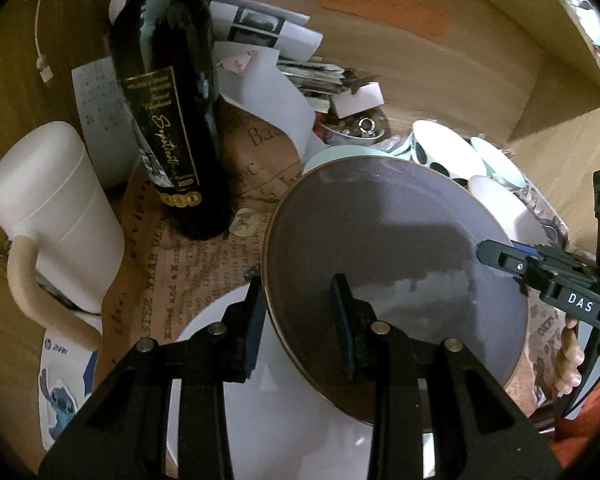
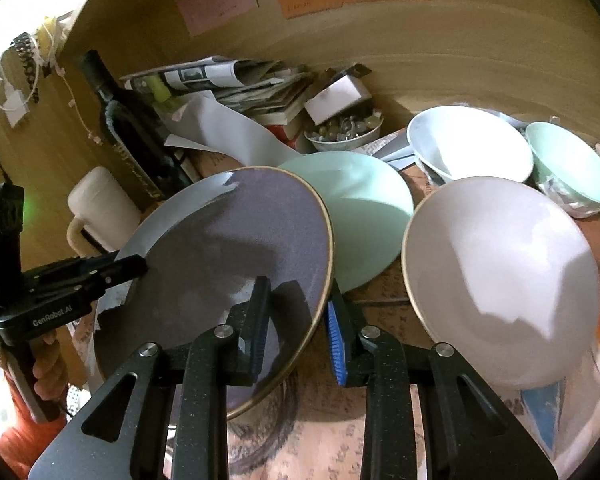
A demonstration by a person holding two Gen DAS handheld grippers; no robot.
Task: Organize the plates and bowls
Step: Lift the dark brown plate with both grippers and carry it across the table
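A grey-purple plate [image 1: 396,248] with a gold rim hangs tilted above the table, held by both grippers. My left gripper [image 1: 298,292] is shut on its left rim, one finger above and one beneath. My right gripper [image 2: 298,296] is shut on the opposite rim of the same plate [image 2: 228,248]. Each gripper shows in the other's view: the right gripper [image 1: 488,252] at the plate's far edge, the left gripper [image 2: 140,266] likewise. A white plate [image 1: 268,400] lies under the lifted one. Behind it sit a mint plate [image 2: 360,216], a pale pink plate [image 2: 500,280], a white bowl [image 2: 468,148] and a mint bowl [image 2: 568,160].
A dark wine bottle [image 1: 168,100] and a white mug [image 1: 56,216] stand to the left on printed paper. Papers, books and a small bowl of trinkets [image 2: 344,132] crowd the back. Wooden walls [image 2: 460,60] close the back and right side.
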